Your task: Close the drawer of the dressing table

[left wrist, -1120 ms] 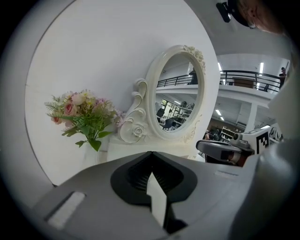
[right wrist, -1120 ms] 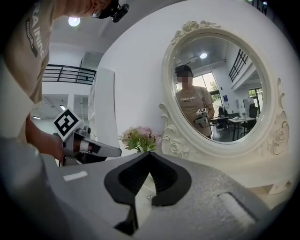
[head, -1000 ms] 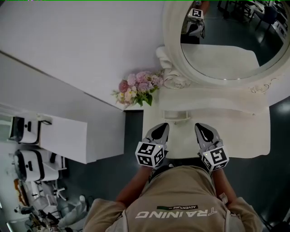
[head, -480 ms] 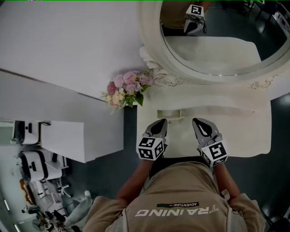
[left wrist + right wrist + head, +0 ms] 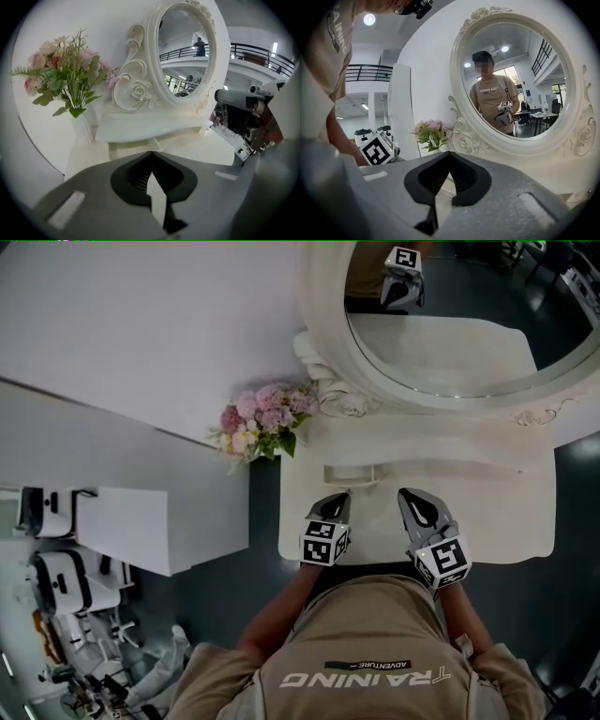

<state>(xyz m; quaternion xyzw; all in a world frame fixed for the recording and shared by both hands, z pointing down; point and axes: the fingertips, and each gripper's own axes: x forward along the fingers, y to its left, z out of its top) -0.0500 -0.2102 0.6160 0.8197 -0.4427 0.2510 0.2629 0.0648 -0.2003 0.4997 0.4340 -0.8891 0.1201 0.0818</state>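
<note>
Nearest, both tools are held side by side above the front edge of the dressing table (image 5: 497,521), just ahead of the person's tan shirt (image 5: 375,652). The left gripper (image 5: 338,499) has its jaws closed tip to tip with nothing between them, as its own view confirms. The right gripper (image 5: 415,495) is in the same condition: jaws together, empty. Neither tool touches the drawer.

The drawer (image 5: 352,474) is a small one set under the raised shelf (image 5: 450,451), ahead of the left gripper and well short of both tools. From above, its front stands a little forward of the shelf edge. Its contents cannot be seen in any view.

At the left rear corner of the table top stands a white vase (image 5: 83,127), upright, holding pink and cream flowers (image 5: 262,423) with green leaves. It sits just beside the scrolled base of the oval mirror (image 5: 441,343). The mirror rises behind the shelf and reflects the person holding a gripper.
</note>
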